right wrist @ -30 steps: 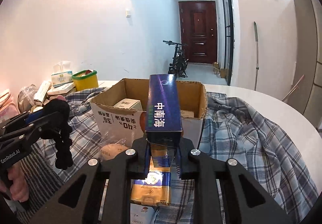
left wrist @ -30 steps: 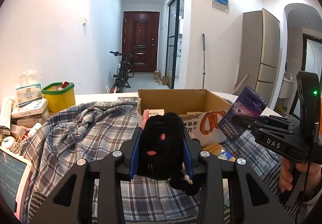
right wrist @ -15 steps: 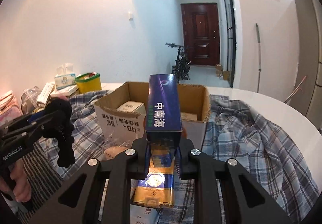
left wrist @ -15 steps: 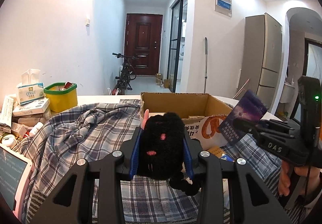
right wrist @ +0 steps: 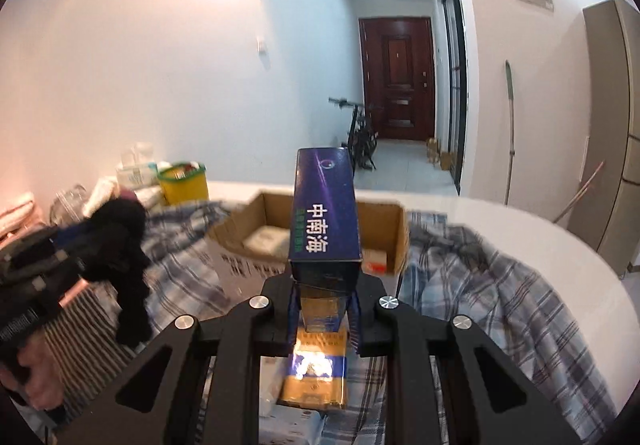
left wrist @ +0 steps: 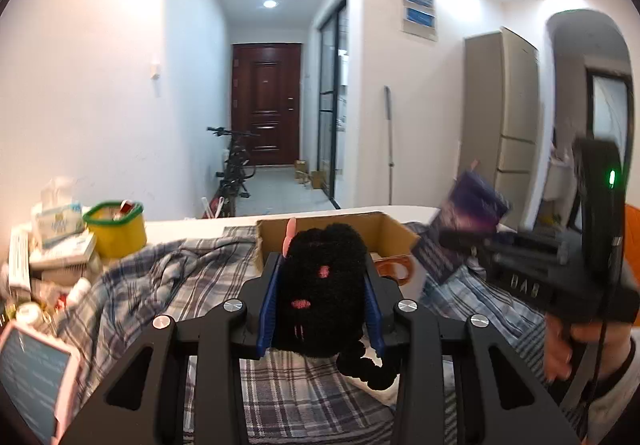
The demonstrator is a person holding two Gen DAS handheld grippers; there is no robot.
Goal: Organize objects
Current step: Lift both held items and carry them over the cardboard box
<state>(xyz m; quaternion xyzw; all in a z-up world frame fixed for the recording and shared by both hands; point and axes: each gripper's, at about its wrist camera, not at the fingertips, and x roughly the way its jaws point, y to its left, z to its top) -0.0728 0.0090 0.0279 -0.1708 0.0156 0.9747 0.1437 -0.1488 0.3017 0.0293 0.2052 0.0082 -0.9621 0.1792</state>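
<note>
My left gripper (left wrist: 322,285) is shut on a black plush toy (left wrist: 322,289) with pink marks; a dark limb dangles below it. My right gripper (right wrist: 323,287) is shut on the near end of a long dark-blue box (right wrist: 325,213) with white characters, which sticks forward over an open cardboard box (right wrist: 384,213). The cardboard box (left wrist: 394,231) sits on a plaid cloth (left wrist: 168,277) just beyond both grippers and holds a white carton (right wrist: 266,239). In the left wrist view the right gripper (left wrist: 452,239) with the blue box (left wrist: 466,217) shows blurred at right. The plush toy (right wrist: 120,241) hangs at left in the right wrist view.
A yellow tub with a green rim (left wrist: 118,229), a tissue box (left wrist: 56,219) and stacked cartons crowd the table's left end. A gold and blue pack (right wrist: 316,369) lies on the cloth below my right gripper. A pink-framed tablet (left wrist: 32,369) lies at the near left. The white table edge (right wrist: 540,229) curves right.
Both grippers have risen with their loads; the cardboard box and table sit lower in both views. The grips are unchanged.
</note>
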